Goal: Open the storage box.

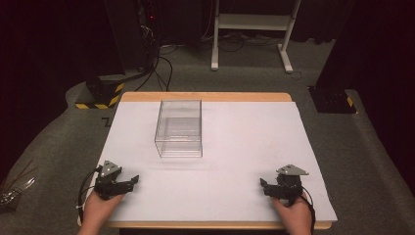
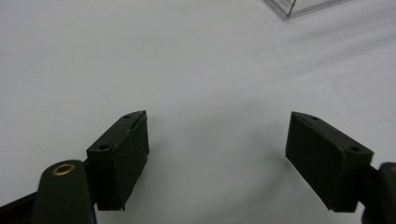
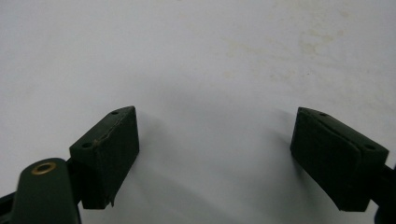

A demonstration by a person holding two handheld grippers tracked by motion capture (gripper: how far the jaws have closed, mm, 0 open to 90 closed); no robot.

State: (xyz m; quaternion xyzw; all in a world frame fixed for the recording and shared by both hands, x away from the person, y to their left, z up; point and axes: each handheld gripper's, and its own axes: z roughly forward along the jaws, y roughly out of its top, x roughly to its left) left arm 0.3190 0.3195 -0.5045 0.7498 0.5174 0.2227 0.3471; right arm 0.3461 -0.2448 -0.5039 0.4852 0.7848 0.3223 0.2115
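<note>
A clear plastic box (image 1: 179, 128) stands on the white sheet (image 1: 235, 137) toward the back left of the table, and nothing shows inside it. My left gripper (image 1: 131, 182) rests at the front left, held by a hand, its jaws wide apart over bare sheet (image 2: 217, 144). A corner of the clear box (image 2: 299, 5) peeks in at the top of the left gripper view. At the front right, a hand holds my right gripper (image 1: 263, 186), also open with nothing between the jaws (image 3: 215, 154).
The wooden table edge (image 1: 205, 96) borders the sheet at the back. Beyond it lie grey carpet, cables (image 1: 161, 68), a white frame stand (image 1: 252, 29) and a yellow-black striped block (image 1: 100, 95). Shiny objects (image 1: 12, 188) lie on the floor at left.
</note>
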